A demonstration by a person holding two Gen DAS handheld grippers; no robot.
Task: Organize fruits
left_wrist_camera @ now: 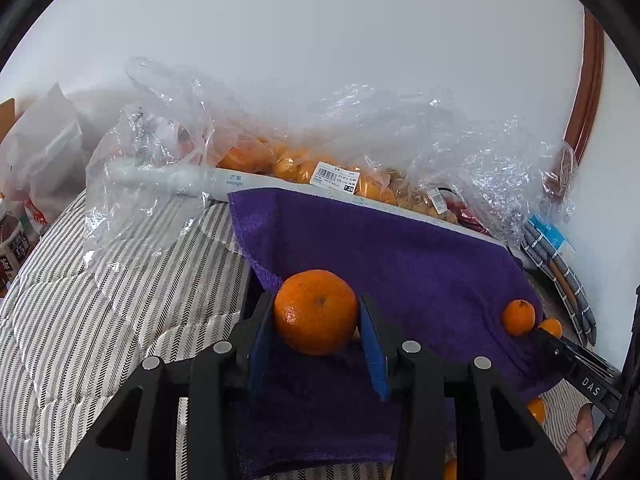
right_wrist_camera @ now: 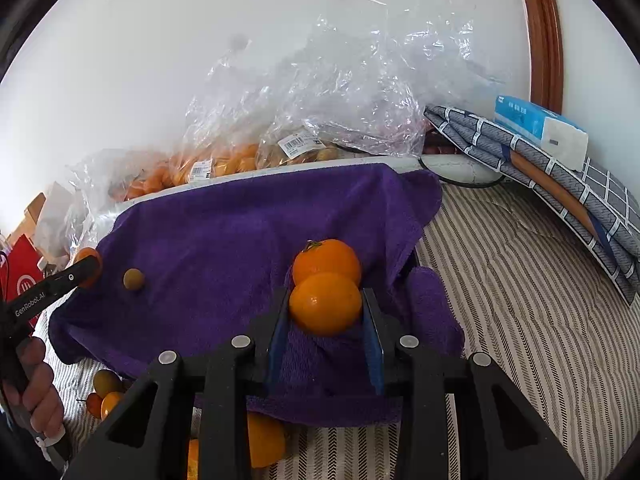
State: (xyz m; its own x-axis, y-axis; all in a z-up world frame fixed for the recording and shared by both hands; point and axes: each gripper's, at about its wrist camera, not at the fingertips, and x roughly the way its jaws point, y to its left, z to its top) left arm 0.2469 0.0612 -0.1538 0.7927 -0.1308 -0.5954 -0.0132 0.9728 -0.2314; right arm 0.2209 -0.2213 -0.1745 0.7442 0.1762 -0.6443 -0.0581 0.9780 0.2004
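Observation:
My left gripper (left_wrist_camera: 316,304) is shut on a dimpled tangerine (left_wrist_camera: 316,314), just above a purple towel (left_wrist_camera: 400,256) draped over a raised white tray. My right gripper (right_wrist_camera: 326,294) is shut on a smooth orange (right_wrist_camera: 325,304). A second orange (right_wrist_camera: 326,260) lies on the towel (right_wrist_camera: 224,220), right behind the held one. A small olive-brown round fruit (right_wrist_camera: 133,279) rests on the towel's left part. In the right wrist view, the left gripper (right_wrist_camera: 86,270) enters from the left with its tangerine (right_wrist_camera: 86,256) half hidden.
Clear plastic bags of oranges (left_wrist_camera: 296,164) lean on the wall behind the towel. Loose fruits (right_wrist_camera: 106,384) and an orange (right_wrist_camera: 264,440) lie on the striped bedding (right_wrist_camera: 520,320) below the towel's front edge. A folded checked cloth (right_wrist_camera: 560,168) and a tissue pack (right_wrist_camera: 540,128) sit far right.

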